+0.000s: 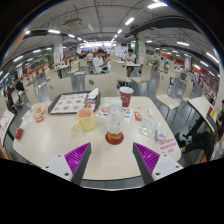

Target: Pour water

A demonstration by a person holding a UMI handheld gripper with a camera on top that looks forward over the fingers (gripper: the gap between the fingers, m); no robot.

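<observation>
Above table (60,140) edge | hand-held gripper (112,158) level, fingers spread wide, empty | bottle (114,124) just ahead

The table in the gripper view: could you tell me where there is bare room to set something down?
Bare table lies between the gripper fingers and the glass. Crowded beyond: yellow cup, tray, red cup.

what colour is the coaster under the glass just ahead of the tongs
Red, a round coaster under the clear glass, best seen in the gripper view.
</observation>
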